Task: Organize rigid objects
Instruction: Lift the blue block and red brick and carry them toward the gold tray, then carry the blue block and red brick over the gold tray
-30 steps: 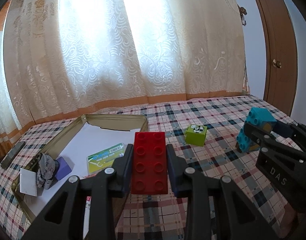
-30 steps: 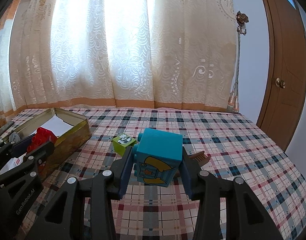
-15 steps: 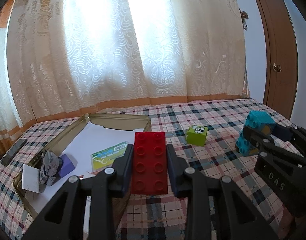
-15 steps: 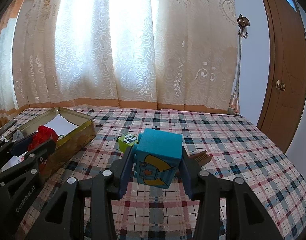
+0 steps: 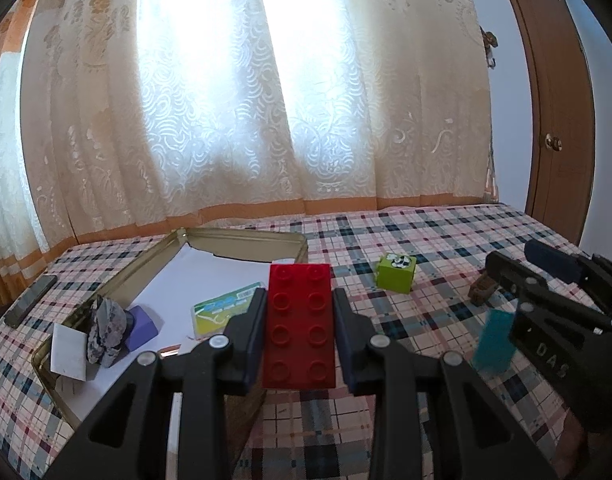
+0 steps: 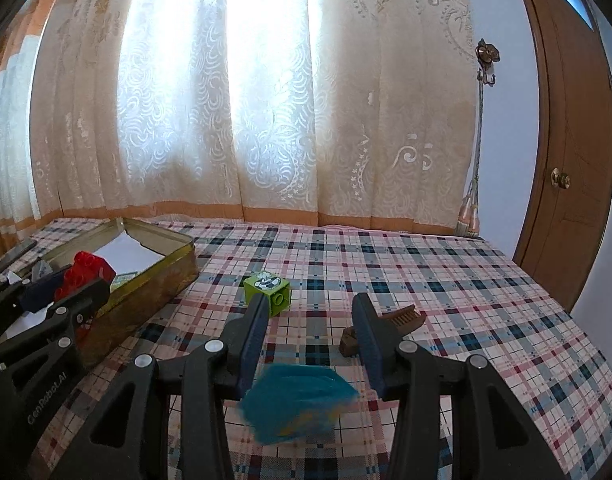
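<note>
Red brick (image 5: 300,326), studs up, is pinched between our left claw (image 5: 299,330) fingers, w/ both pads pressed to its long sides. It hangs over the near right corner of the open gold tin (image 5: 242,240). From the right wrist view the same brick (image 6: 84,272) shows at the tin's (image 6: 146,296) near end, held above its rim.

Our right claw (image 6: 308,328) is spread wide, nothing between the pads. Teal block (image 6: 298,404) sits low in that view, below and between the fingers, badly blurred; we can't tell if it's touching the cloth. In the left wrist view the teal block (image 5: 494,340) shows as a blurred patch just left of the right claw (image 5: 546,280).

On the plaid cloth (image 6: 426,280), a green cube (image 6: 268,292) w/ a printed top stands just beyond the right claw's left finger, near the tin's right wall. A small brown comb-like piece (image 6: 386,326) lies beside the right finger, partly hidden behind it.

Inside the tin: white paper lining (image 5: 194,276), a green-yellow card (image 5: 222,312), a purple block (image 5: 142,326) touching a grey crumpled lump (image 5: 106,330), and a white square piece (image 5: 68,350) at the near left edge. A dark phone (image 5: 30,300) lies on the cloth left of the tin. Lace curtain (image 5: 266,100) behind, wooden door (image 6: 574,160) at right.
</note>
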`<action>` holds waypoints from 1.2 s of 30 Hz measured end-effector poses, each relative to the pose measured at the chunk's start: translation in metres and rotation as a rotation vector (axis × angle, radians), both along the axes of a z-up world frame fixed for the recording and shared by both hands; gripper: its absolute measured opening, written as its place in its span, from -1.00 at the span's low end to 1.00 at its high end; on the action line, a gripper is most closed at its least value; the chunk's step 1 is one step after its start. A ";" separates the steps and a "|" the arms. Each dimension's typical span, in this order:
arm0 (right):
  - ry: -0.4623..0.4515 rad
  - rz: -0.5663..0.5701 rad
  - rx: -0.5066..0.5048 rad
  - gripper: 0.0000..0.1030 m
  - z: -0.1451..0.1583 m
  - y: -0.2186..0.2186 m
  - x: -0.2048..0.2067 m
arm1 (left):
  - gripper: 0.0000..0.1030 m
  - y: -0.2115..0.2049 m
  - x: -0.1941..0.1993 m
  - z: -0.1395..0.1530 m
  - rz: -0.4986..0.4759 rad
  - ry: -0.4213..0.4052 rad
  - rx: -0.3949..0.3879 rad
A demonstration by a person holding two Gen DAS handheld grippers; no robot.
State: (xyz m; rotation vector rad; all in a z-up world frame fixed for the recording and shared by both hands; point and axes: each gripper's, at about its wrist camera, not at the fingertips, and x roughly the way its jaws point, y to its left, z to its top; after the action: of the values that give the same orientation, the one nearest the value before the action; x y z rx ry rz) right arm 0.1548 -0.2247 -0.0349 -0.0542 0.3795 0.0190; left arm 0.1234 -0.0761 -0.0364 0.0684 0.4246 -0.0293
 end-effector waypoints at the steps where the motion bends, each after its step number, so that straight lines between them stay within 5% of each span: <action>1: 0.001 0.000 0.013 -0.10 0.000 -0.002 0.000 | -0.40 0.000 0.000 0.000 -0.001 0.001 -0.001; 7: 0.020 0.003 0.054 -0.10 -0.001 -0.009 0.003 | -0.40 0.002 -0.001 0.000 -0.007 -0.001 -0.010; 12: 0.107 0.119 0.067 -0.09 -0.008 -0.004 0.004 | -0.40 0.006 -0.003 0.000 -0.007 -0.004 -0.024; 14: 0.130 0.145 0.055 0.08 -0.011 0.000 -0.001 | -0.40 0.008 -0.004 0.000 -0.002 -0.002 -0.027; 16: 0.141 0.167 0.055 0.71 -0.012 0.004 -0.006 | -0.40 0.010 -0.008 0.000 0.002 -0.008 -0.028; 18: 0.132 0.180 0.050 0.81 -0.011 0.007 -0.010 | -0.40 0.012 -0.014 0.001 0.001 -0.019 -0.030; 32: 0.364 0.179 0.021 0.86 -0.038 0.018 0.018 | -0.40 0.020 -0.015 -0.001 -0.005 -0.003 -0.062; 34: 0.375 0.191 0.019 0.40 -0.040 0.019 0.019 | -0.40 0.020 -0.014 -0.001 -0.008 0.002 -0.065; 36: 0.371 0.182 0.005 0.40 -0.040 0.020 0.019 | -0.40 0.019 -0.014 -0.002 -0.009 0.001 -0.065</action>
State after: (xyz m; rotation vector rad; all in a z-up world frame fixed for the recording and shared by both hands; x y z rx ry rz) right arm 0.1734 -0.2048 -0.0746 -0.0807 0.7440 0.2117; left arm 0.1093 -0.0566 -0.0379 0.0065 0.4237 -0.0518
